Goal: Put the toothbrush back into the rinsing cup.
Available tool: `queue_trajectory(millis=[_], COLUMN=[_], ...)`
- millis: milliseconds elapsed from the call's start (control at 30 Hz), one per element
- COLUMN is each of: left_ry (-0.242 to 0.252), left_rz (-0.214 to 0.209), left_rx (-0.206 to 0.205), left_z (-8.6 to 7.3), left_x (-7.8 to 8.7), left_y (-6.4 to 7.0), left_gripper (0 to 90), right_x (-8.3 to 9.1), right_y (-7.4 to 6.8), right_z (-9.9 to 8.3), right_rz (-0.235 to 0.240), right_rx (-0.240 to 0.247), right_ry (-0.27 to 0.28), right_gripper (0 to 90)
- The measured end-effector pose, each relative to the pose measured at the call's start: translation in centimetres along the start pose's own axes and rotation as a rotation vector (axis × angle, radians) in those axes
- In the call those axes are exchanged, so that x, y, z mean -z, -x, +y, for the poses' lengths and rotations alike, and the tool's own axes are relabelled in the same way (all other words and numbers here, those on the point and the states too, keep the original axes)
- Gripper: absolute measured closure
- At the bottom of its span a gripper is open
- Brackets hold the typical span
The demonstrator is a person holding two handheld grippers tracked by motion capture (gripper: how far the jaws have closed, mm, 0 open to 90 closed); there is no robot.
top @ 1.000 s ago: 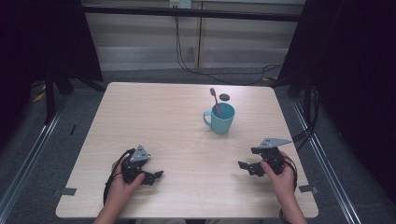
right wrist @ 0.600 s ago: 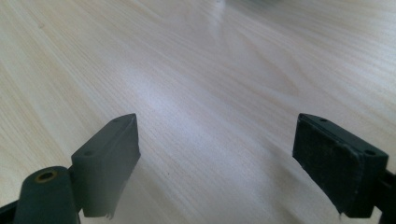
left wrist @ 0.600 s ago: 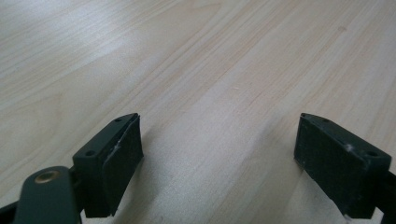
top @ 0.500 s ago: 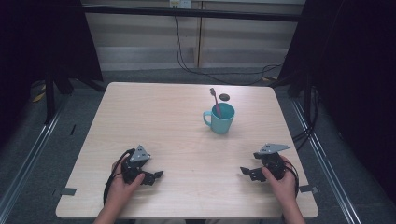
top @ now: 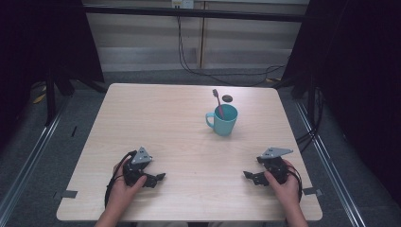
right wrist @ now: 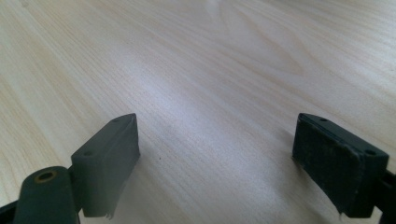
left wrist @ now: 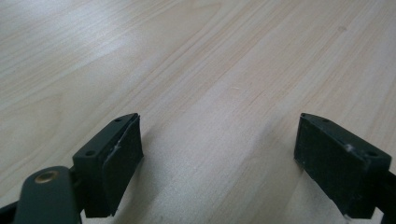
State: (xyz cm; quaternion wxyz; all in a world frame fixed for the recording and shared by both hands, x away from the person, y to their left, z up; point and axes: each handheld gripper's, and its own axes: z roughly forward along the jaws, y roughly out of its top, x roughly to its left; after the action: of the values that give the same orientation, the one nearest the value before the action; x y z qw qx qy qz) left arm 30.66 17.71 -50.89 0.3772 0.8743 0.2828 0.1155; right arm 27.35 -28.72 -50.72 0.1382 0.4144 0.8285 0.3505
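A teal mug [top: 223, 120] stands upright on the right half of the wooden table [top: 156, 118], with a pink toothbrush [top: 217, 101] leaning in it, bristles up. My left gripper [top: 159, 178] rests low on the table near the front left, held by a hand, jaws pointing right. My right gripper [top: 248, 176] sits near the front right, jaws pointing left. In the left gripper view the left gripper [left wrist: 219, 154] stands open over bare wood. In the right gripper view the right gripper [right wrist: 217, 154] is open too, with nothing between its jaws.
A small dark round object [top: 227, 98] lies behind the mug near the table's far edge. Cables [top: 189, 66] hang behind the table. Dark frame posts [top: 52, 90] stand at the left and right sides.
The right gripper has slid a little toward the front edge and to the right. The left gripper has stayed put.
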Motion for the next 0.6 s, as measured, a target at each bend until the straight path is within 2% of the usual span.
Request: queue_trajectory(millis=[200,600], left_ry=[0.001,0.000], left_rz=[0.000,0.002], left_rx=[0.001,-0.002], left_z=[-0.01,0.00], left_x=[-0.01,0.01], left_y=[0.01,-0.01], left_gripper=[15.0,15.0], right_x=[-0.19,-0.23], right_y=[-0.05,-0.07], right_z=[-0.46,-0.43], right_rz=[-0.019,-0.022], right_rx=[0.024,0.020], right_ry=[0.036,0.033], right_gripper=[13.2,12.7])
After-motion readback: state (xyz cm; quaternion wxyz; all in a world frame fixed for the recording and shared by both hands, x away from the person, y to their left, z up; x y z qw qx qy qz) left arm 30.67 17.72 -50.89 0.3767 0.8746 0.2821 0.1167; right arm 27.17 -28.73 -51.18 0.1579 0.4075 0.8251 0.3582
